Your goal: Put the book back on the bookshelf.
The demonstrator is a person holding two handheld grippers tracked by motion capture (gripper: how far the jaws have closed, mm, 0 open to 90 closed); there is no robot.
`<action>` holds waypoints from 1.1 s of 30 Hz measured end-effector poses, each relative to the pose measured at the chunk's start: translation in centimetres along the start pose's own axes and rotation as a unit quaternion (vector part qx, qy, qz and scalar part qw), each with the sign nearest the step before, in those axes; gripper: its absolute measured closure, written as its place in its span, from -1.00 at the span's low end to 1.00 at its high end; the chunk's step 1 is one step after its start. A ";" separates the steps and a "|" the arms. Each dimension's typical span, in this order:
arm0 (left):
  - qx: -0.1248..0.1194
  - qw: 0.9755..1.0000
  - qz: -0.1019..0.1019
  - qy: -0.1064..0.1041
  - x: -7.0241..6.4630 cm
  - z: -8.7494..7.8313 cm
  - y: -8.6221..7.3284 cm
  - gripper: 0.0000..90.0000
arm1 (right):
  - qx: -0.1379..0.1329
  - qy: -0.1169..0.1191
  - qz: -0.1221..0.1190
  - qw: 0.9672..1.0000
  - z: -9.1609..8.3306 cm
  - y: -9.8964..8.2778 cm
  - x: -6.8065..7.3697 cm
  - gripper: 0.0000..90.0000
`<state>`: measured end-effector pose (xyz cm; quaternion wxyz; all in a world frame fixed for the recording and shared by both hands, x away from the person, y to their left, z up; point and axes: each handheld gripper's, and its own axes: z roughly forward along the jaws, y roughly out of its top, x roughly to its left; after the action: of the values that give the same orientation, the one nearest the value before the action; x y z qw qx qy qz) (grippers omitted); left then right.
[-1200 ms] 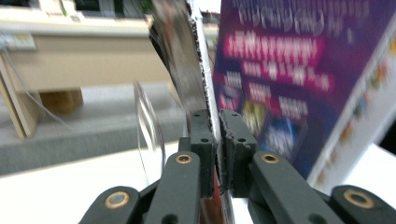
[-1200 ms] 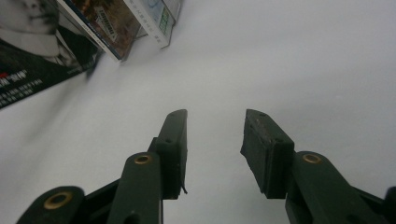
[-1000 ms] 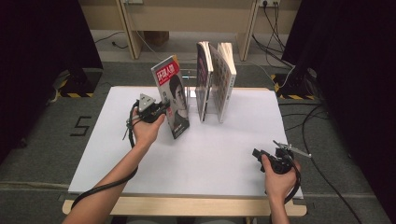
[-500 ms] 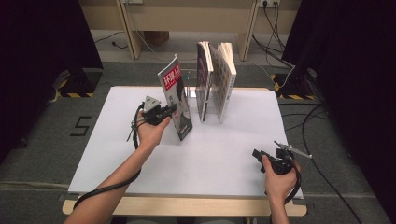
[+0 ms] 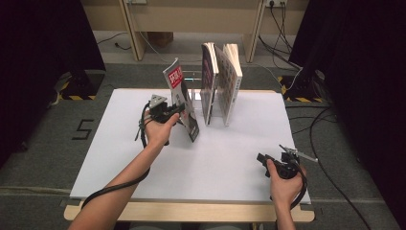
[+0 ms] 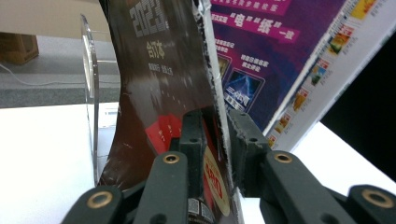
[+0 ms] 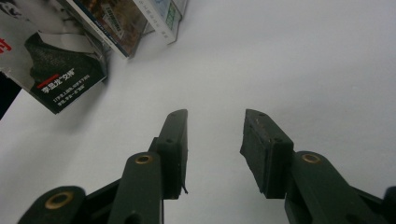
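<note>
Resting at about five o'clock on the white bench (image 5: 143, 163), the right gripper (image 5: 262, 158) lies released, jaws apart over bare surface with nothing between them. Farther in, near ten o'clock, the left gripper (image 5: 181, 108) reaches from the nine o'clock side to the magazine (image 5: 182, 103), which stands on its bottom edge and leans toward the row of upright books (image 5: 221, 86) at twelve o'clock. In the left gripper view the jaws have just been opening: the magazine's edge (image 6: 212, 102) sits between the pads, one side showing a slim gap, so the hold looks slackened rather than clenched. The magazine appears light, thin and floppy, its glossy cover bowing and likely slippery. Taking it low, close to the stiffer spine, should keep it from buckling; a pinch near a free corner would probably let the pages fan or sag. Beyond it stands a clear bookend (image 6: 88, 93).
</note>
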<state>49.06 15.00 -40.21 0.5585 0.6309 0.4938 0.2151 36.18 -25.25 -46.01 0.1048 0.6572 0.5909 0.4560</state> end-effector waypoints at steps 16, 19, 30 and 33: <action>0.028 0.998 -0.038 0.045 2.0 0.5 0.5 0.72 | 0.003 0.003 0.000 1.000 0.0 0.0 0.0 0.35; 0.034 0.997 -0.042 0.050 2.7 0.4 0.4 0.71 | 0.006 0.003 0.002 1.000 0.1 0.0 0.1 0.35; 0.027 0.995 -0.074 0.056 4.1 0.5 0.1 0.58 | 0.004 0.003 0.000 1.000 0.1 0.0 -0.1 0.35; 0.015 0.995 -0.084 0.059 4.4 0.5 0.5 0.49 | 0.005 0.002 0.003 1.000 0.1 0.0 -0.1 0.35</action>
<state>51.55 18.63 -41.11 0.5348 0.5815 0.5806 0.1969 36.24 -25.27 -46.10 0.0987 0.6585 0.5914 0.4549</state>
